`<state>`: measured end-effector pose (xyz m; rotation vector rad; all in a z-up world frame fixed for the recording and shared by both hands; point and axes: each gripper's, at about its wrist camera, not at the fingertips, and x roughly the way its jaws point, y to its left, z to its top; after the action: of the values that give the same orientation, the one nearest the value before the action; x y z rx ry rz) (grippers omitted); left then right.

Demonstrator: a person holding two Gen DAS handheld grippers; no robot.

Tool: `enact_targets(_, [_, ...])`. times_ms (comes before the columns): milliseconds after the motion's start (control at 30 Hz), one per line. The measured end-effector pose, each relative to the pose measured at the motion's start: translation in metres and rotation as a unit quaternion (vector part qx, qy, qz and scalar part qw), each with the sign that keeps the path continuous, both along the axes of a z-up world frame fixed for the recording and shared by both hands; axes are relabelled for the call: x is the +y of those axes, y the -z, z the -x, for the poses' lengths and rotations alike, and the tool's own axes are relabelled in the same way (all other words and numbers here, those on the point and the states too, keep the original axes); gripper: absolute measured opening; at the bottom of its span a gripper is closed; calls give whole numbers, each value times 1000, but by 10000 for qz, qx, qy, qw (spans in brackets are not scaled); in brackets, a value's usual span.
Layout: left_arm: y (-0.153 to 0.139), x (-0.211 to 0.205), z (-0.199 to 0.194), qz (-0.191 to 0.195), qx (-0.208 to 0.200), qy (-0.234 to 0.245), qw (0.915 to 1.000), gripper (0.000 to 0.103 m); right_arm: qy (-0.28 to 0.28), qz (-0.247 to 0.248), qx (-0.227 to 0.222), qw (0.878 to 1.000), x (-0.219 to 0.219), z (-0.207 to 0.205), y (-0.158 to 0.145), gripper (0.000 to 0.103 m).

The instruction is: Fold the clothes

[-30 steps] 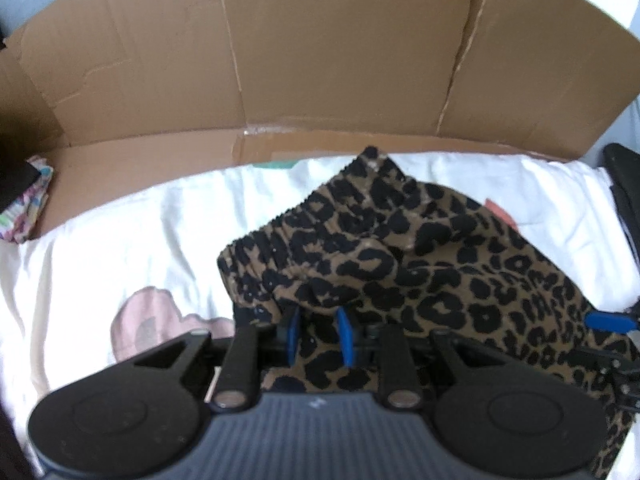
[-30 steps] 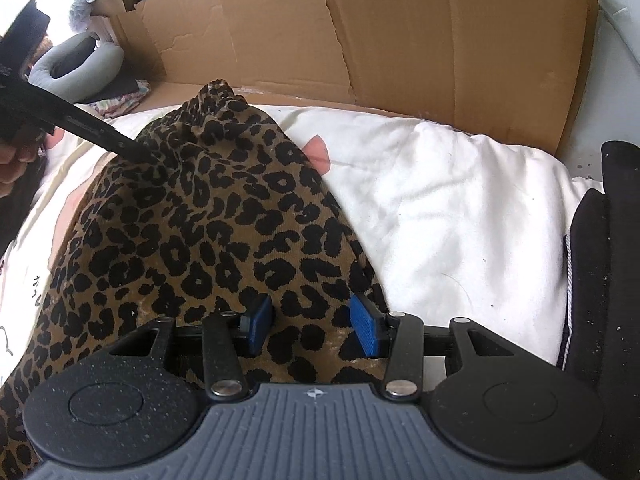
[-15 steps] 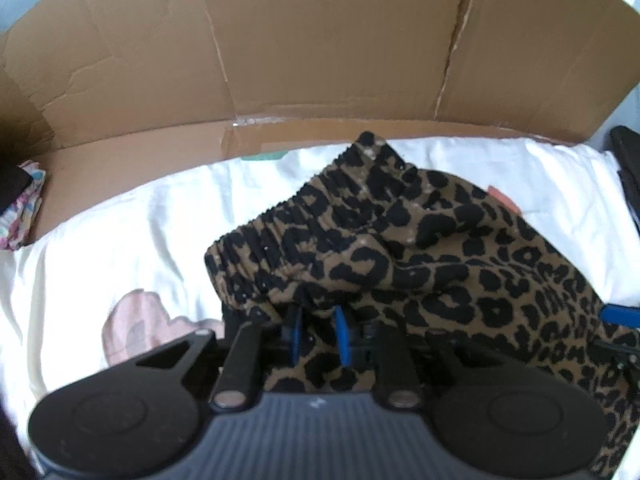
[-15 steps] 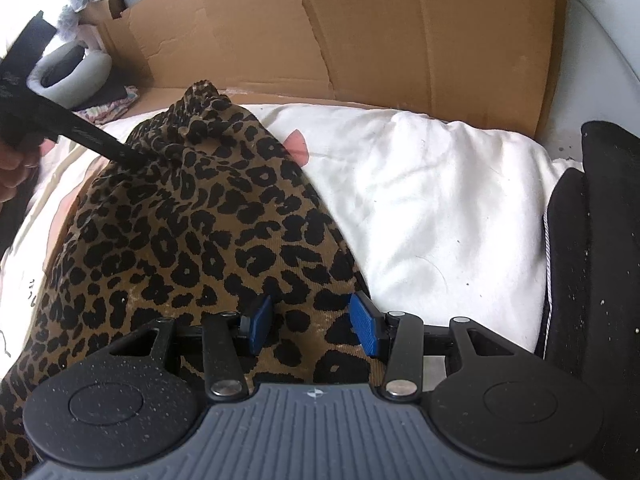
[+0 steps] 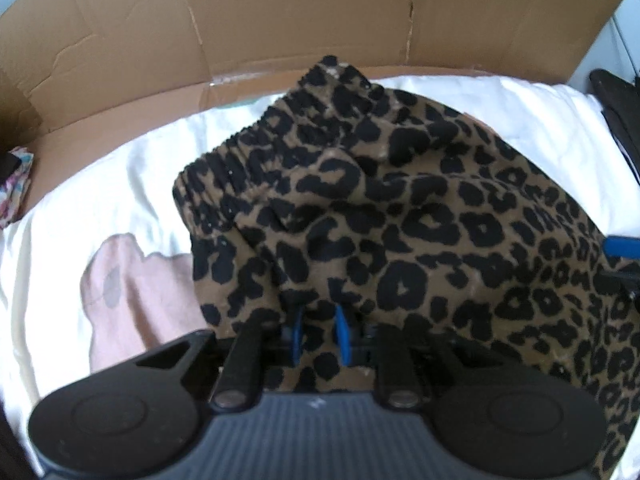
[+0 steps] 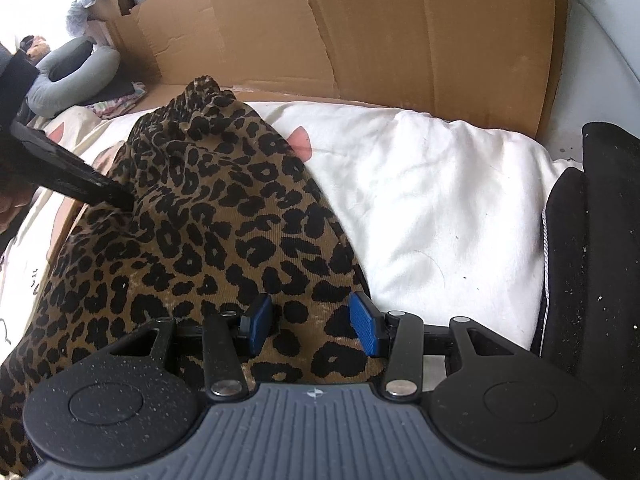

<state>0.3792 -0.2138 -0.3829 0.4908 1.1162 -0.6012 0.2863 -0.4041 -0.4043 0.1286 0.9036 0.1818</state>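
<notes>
The leopard garment [image 5: 400, 216] lies bunched on the white bedding [image 6: 440, 200], its elastic waistband [image 5: 248, 168] at the far end towards the cardboard [image 5: 320, 12]. Its long axis runs from there back to both grippers. The left gripper [image 5: 319, 338] pinches a fold; the right gripper [image 6: 310, 328] stands spread over the near fabric.

Ahead of my left gripper [image 5: 320, 338], leopard-print fabric [image 5: 400, 220] drapes over my blue pads [image 5: 298, 336], hiding the grip. Off to its right, my right gripper [image 5: 622, 248] is cut by the frame edge. The fabric's lower hem runs out of view.
</notes>
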Motion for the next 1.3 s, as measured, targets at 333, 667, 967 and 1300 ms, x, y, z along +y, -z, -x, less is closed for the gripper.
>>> enact_targets(333, [-20, 1, 20, 110, 153, -25, 9998, 22, -146, -19, 177, 9997, -7, 10, -12, 50])
enact_targets(667, [-15, 22, 71, 409, 308, -207, 9985, 39, -516, -365, -39, 9980, 24, 31, -26, 50])
enact_targets(967, [-12, 22, 112, 410, 257, -54, 9988, 48, -837, -371, -93, 9958, 63, 22, -24, 50])
enact_targets(1300, [-14, 43, 143, 179, 306, 273, 9990, 48, -781, -94, 374, 9962, 62, 43, -6, 50])
